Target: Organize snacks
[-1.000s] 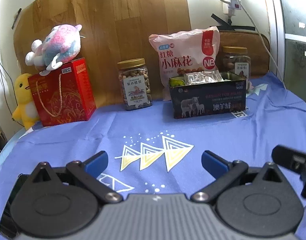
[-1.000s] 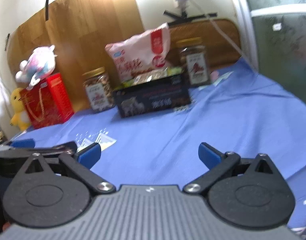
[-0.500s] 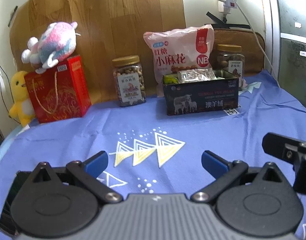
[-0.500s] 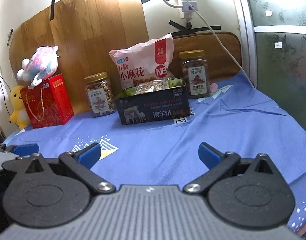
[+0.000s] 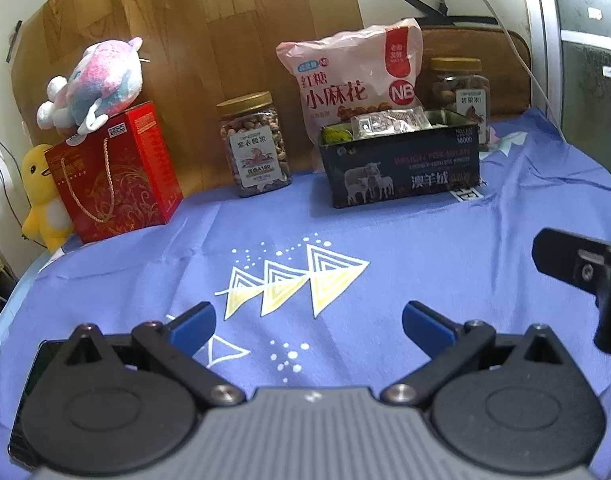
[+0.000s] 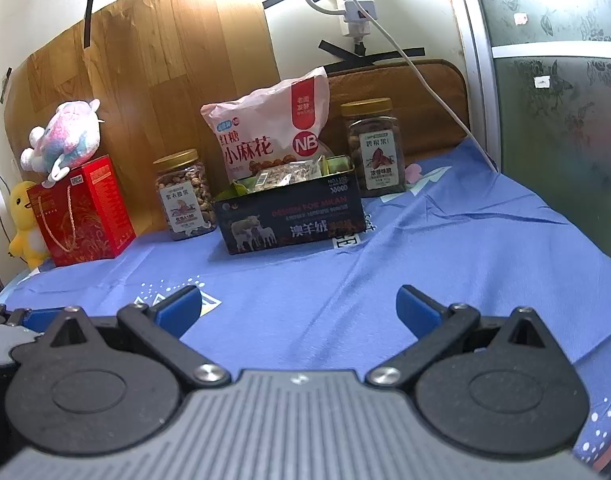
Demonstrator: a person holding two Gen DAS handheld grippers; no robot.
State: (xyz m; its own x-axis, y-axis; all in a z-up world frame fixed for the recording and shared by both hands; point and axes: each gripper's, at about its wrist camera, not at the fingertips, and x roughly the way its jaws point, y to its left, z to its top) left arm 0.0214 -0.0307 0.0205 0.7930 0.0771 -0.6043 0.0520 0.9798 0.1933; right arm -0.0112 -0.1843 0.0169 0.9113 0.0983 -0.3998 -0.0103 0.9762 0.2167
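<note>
1. The left gripper (image 5: 308, 326) is hanging over the near edge of the counter (image 5: 425, 248) with its blue fingers (image 5: 193, 326) spread wide. It is holding nothing.
2. The right gripper (image 6: 298, 307) is hanging over the near edge too, spread wide and holding nothing.
3. A dark tin box (image 5: 399, 168) with sheep on it is sitting near the far edge of the counter, well apart from both grippers. Small snack packets (image 5: 389, 122) are lying inside it.
4. A big pink snack bag (image 5: 351, 76) is standing just behind the tin box.
5. A jar of nuts (image 5: 255, 144) with a gold lid is standing to the left of the tin box.
6. A second jar (image 6: 375, 146) with a gold lid is standing at the right, behind the corner of the tin box.
7. A red gift box (image 5: 113, 174) is sitting near the far left corner, and a pink plush toy (image 5: 93, 84) is lying on top of it.
8. A yellow duck toy (image 5: 41, 196) is standing beside the red gift box at the left edge.
9. A blue cloth is covering the counter.
</note>
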